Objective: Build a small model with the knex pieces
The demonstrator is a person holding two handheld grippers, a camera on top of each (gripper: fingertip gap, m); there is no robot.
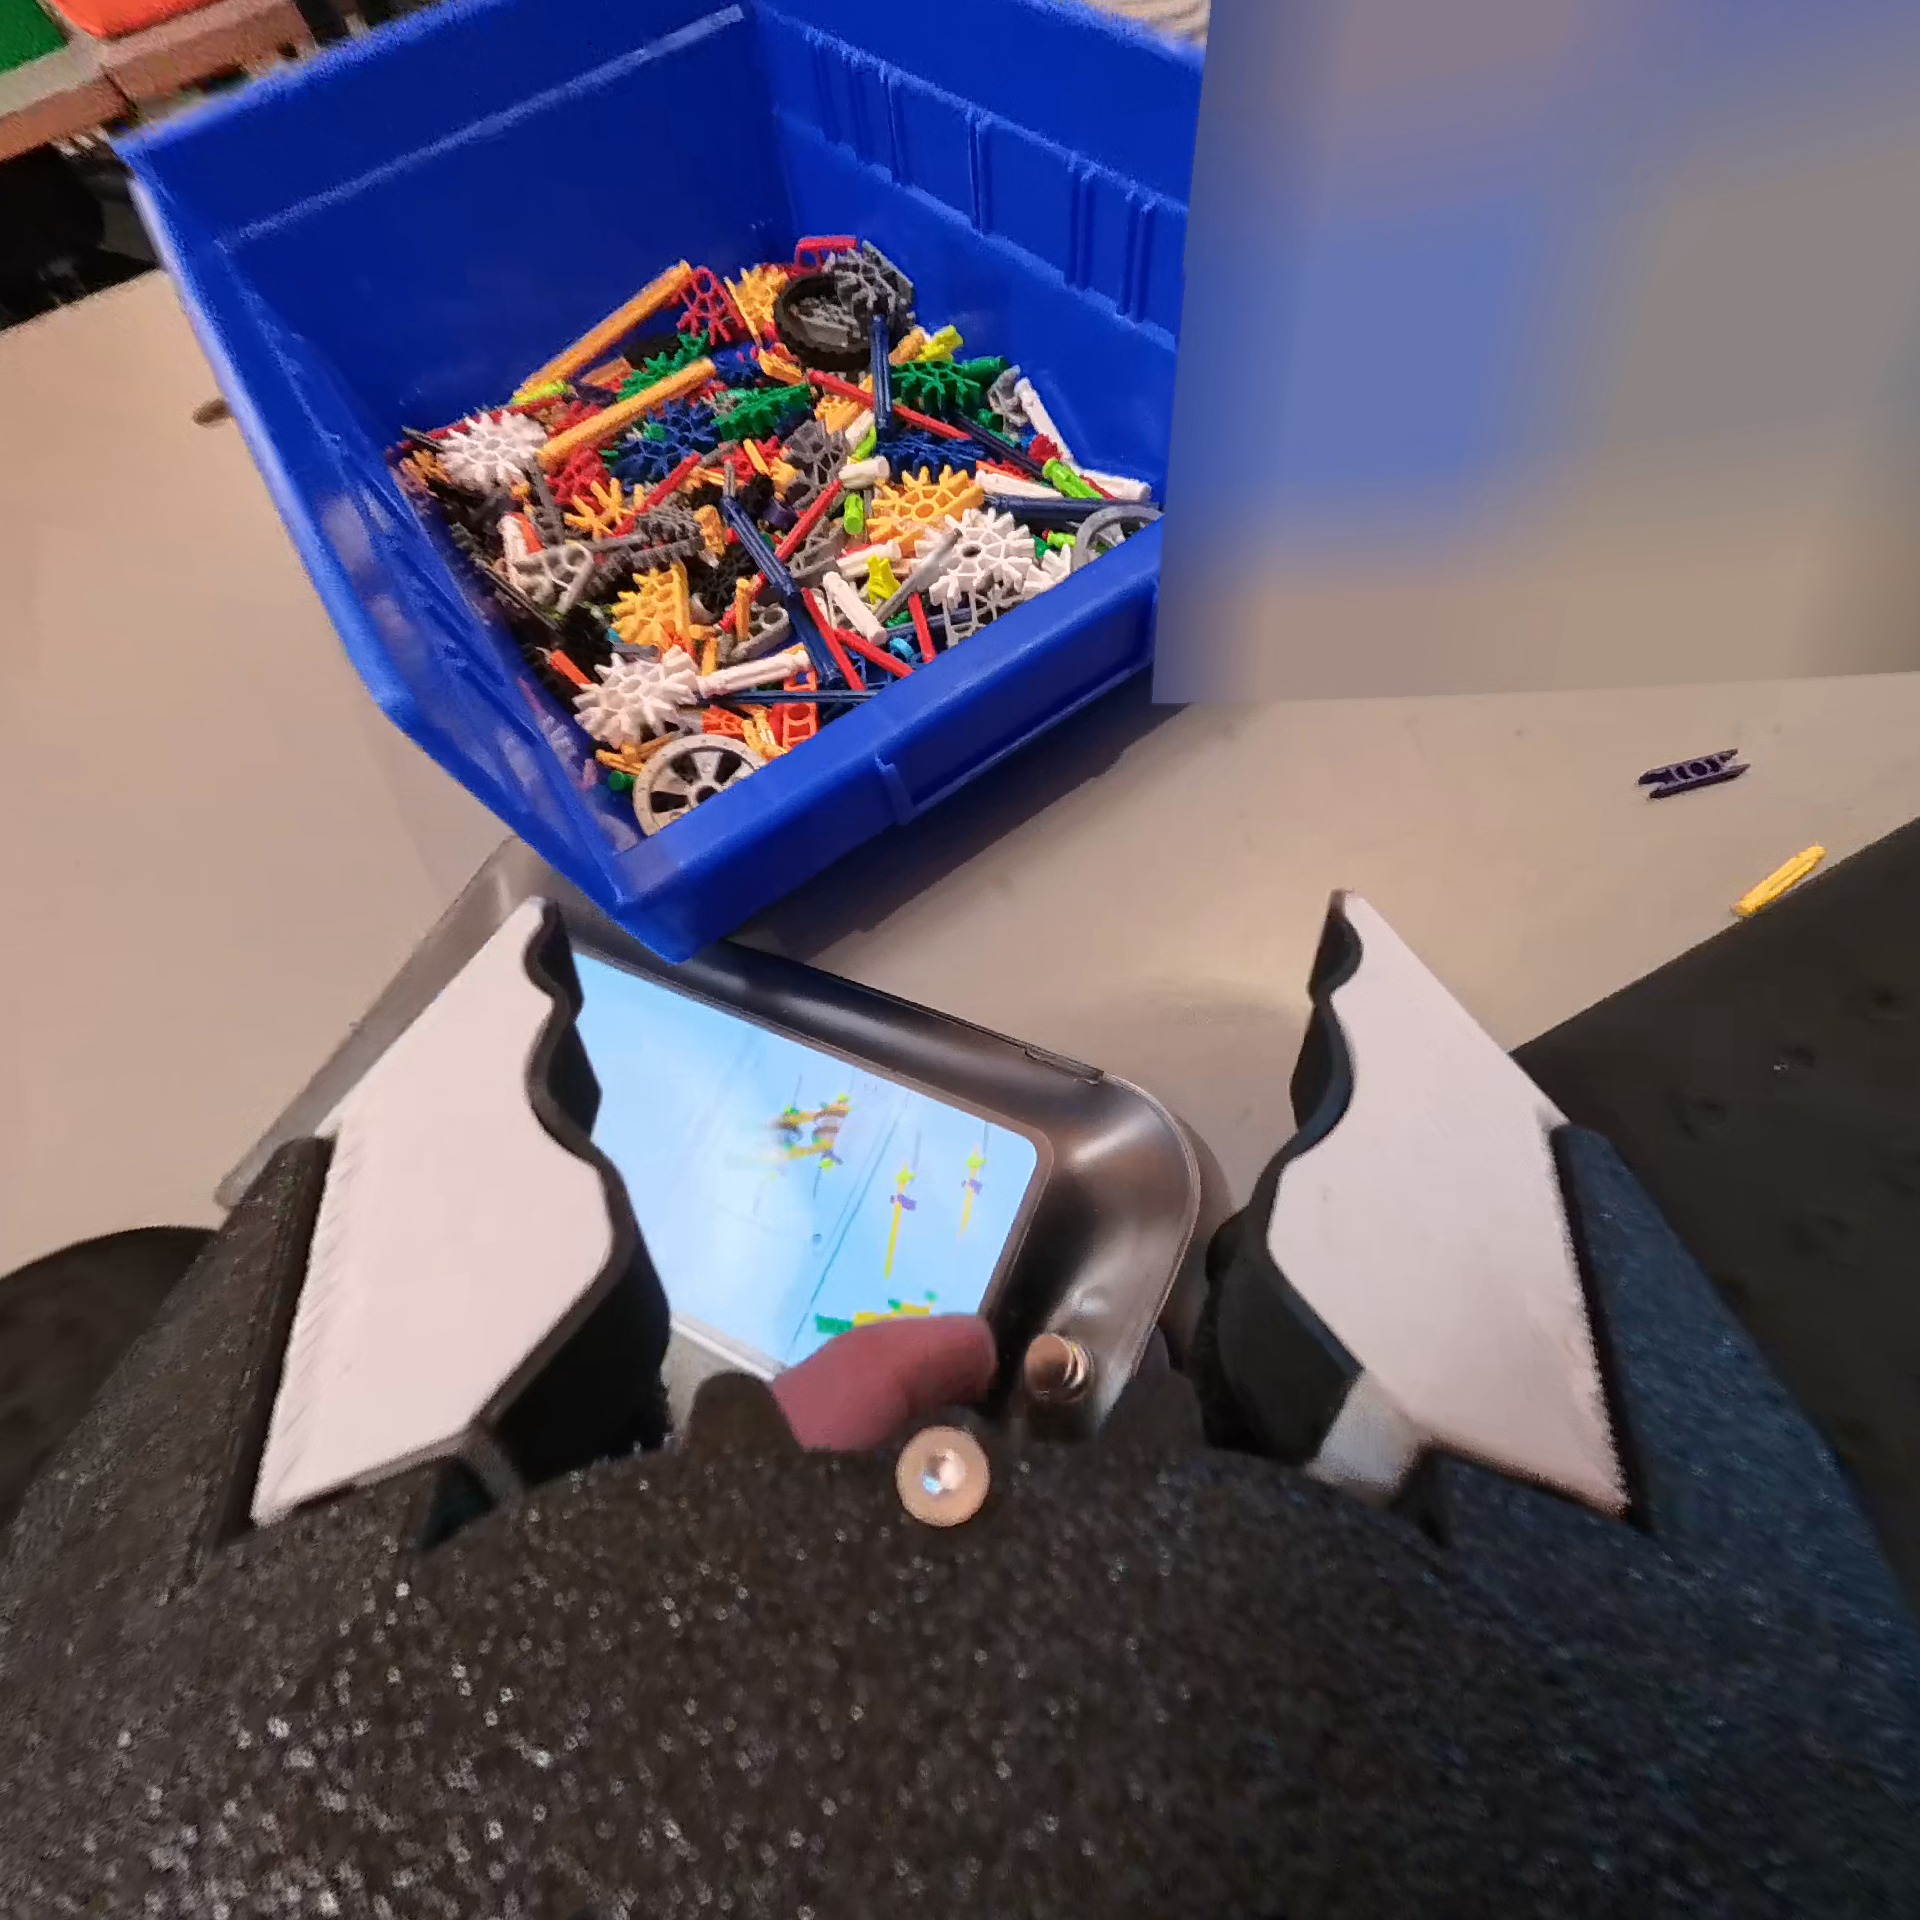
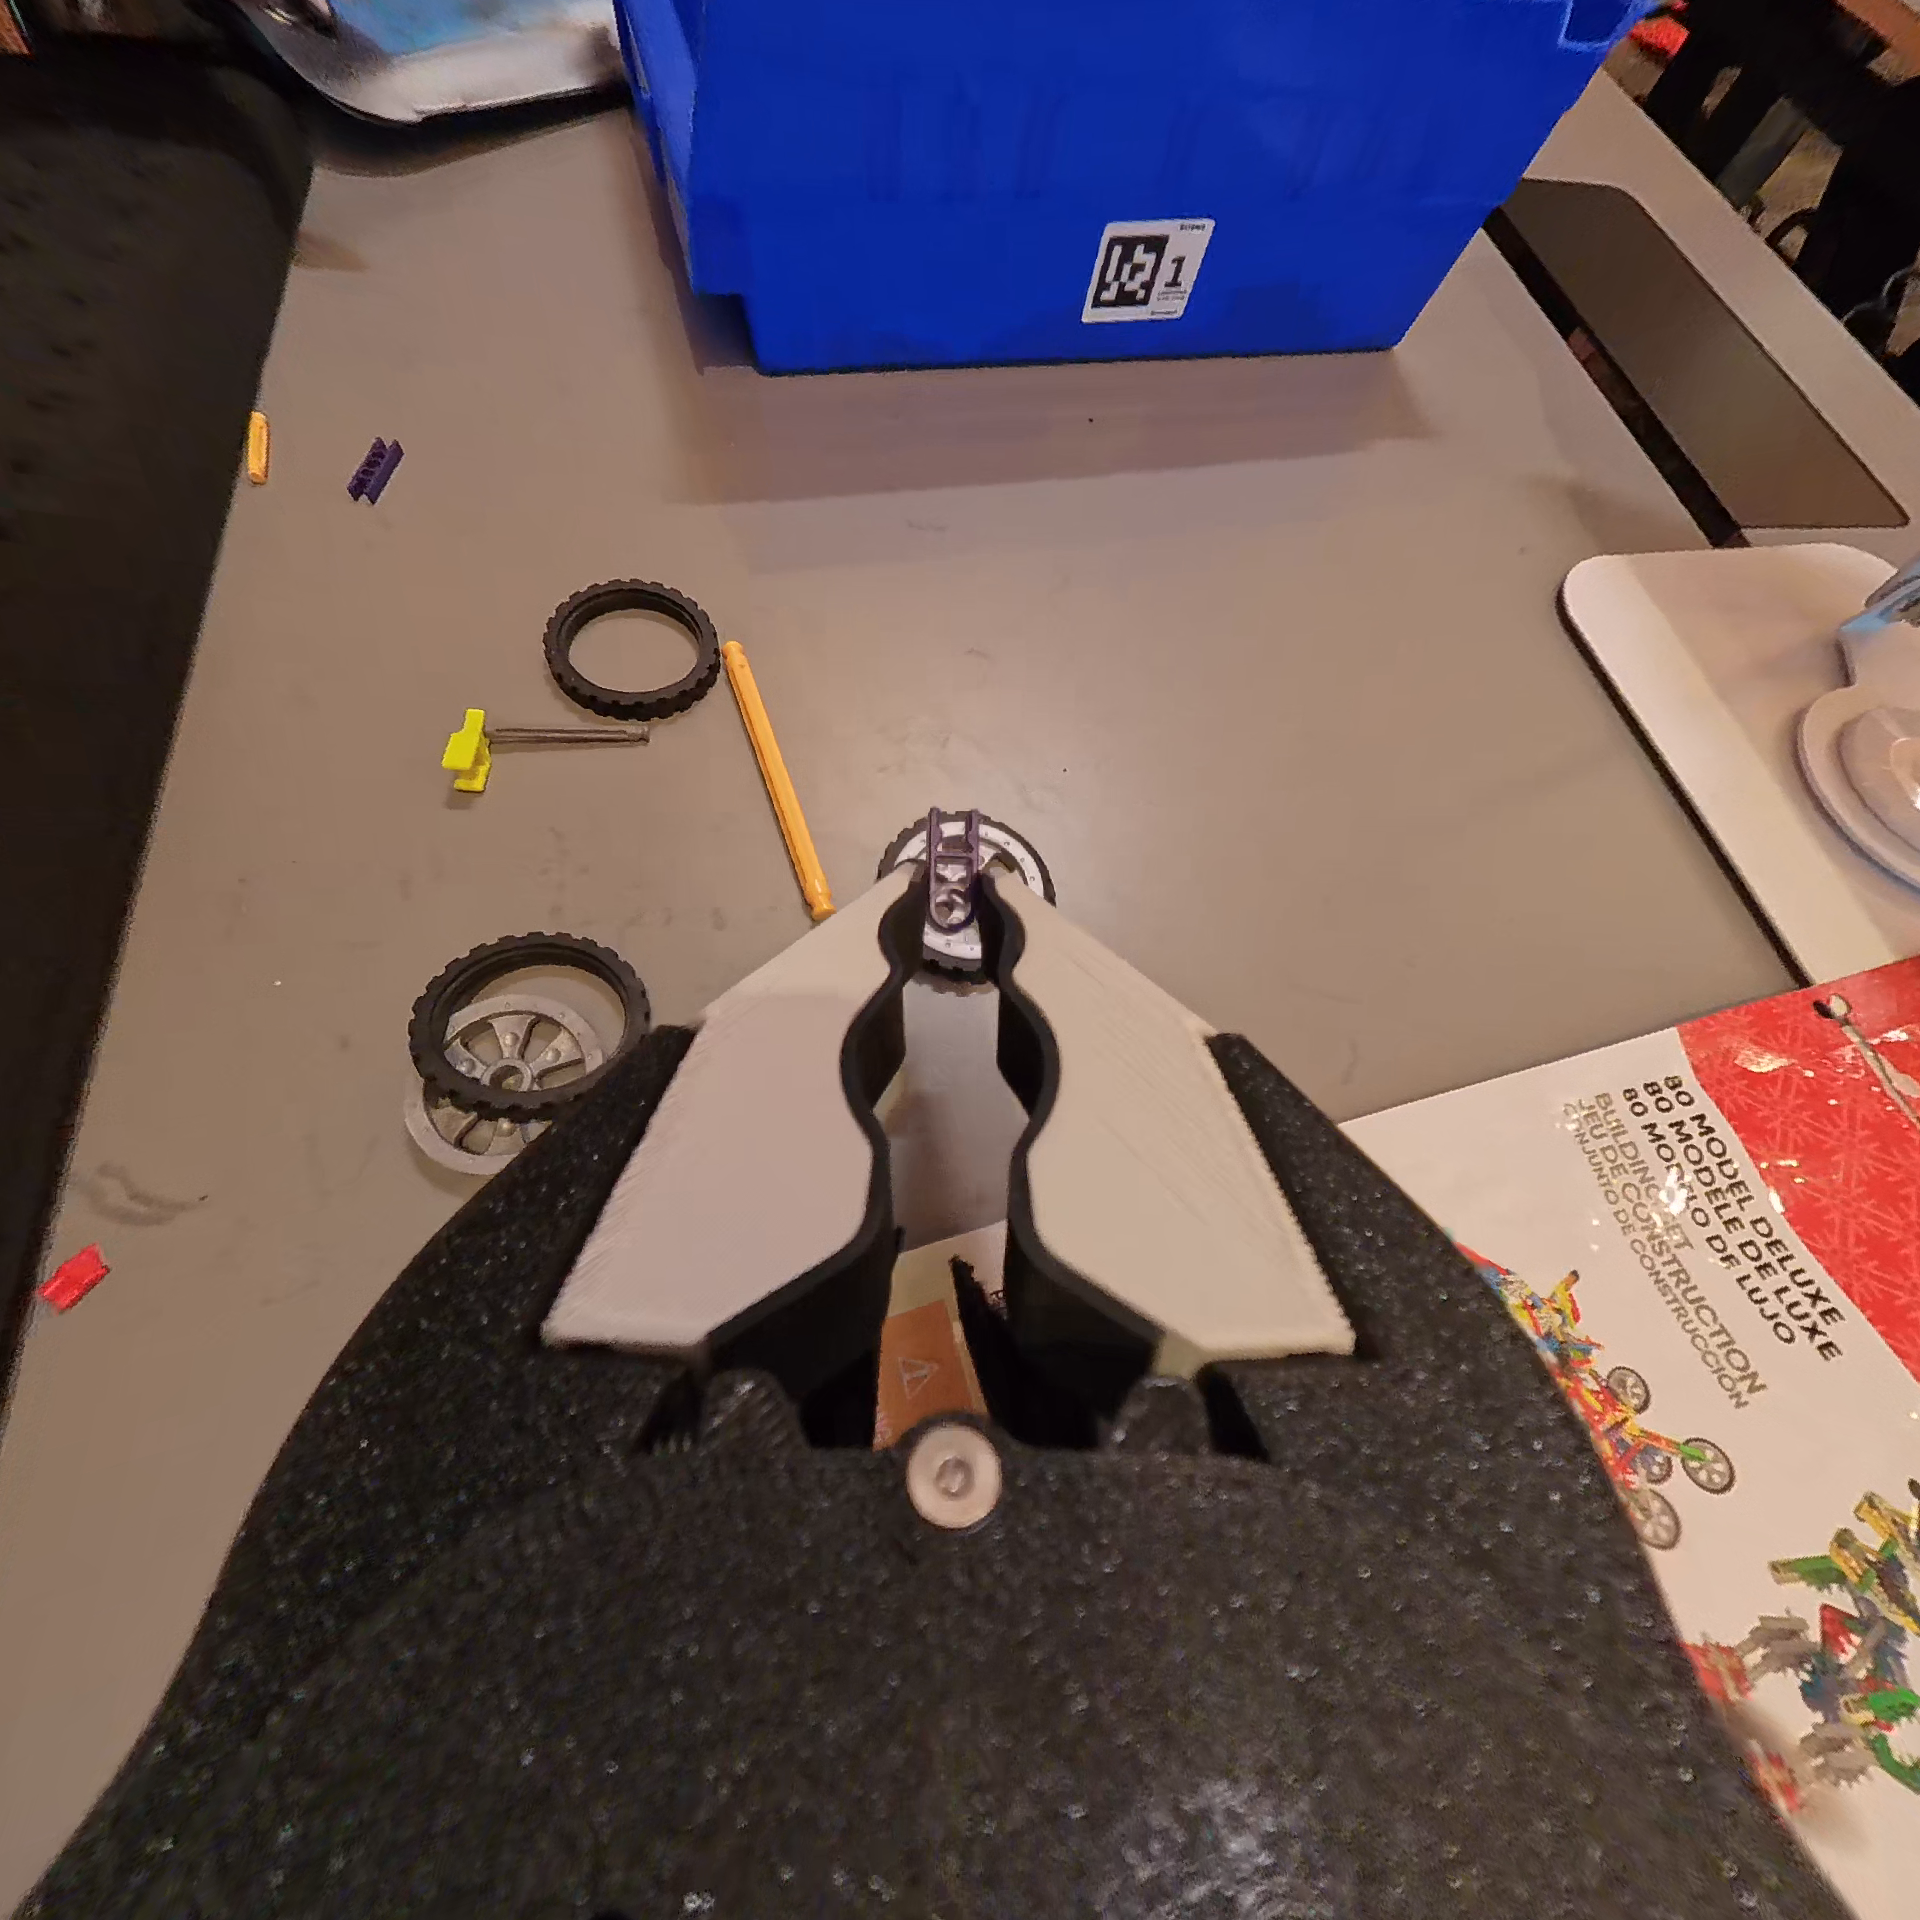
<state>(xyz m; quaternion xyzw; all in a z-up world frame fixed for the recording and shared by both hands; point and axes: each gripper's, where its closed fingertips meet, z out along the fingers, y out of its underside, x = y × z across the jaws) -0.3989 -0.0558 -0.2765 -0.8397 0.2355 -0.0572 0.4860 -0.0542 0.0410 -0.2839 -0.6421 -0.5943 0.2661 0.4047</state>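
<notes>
My right gripper (image 2: 951,885) is shut on a small purple connector (image 2: 953,844), pinched at the fingertips. It is held over a grey wheel with a black tyre (image 2: 1027,864) on the grey table; I cannot tell whether they touch. My left gripper (image 1: 940,914) is open wide and empty. It hovers over a lit tablet screen (image 1: 810,1164) in a silver frame, where a person's fingertip (image 1: 894,1371) rests on the lower edge. A blue bin (image 1: 468,239) full of mixed colourful construction pieces stands just beyond it; it also shows in the right wrist view (image 2: 935,156).
Loose on the table: a black tyre ring (image 2: 631,665), an orange rod (image 2: 777,779), a yellow connector on a grey rod (image 2: 468,750), a tyre over two grey hubs (image 2: 520,1039), a purple connector (image 2: 374,470), a red piece (image 2: 73,1276). A booklet (image 2: 1662,1299) lies right, a white tray (image 2: 1704,686) beyond it. The left gripper's tips are roughly 35 centimeters from the right gripper's.
</notes>
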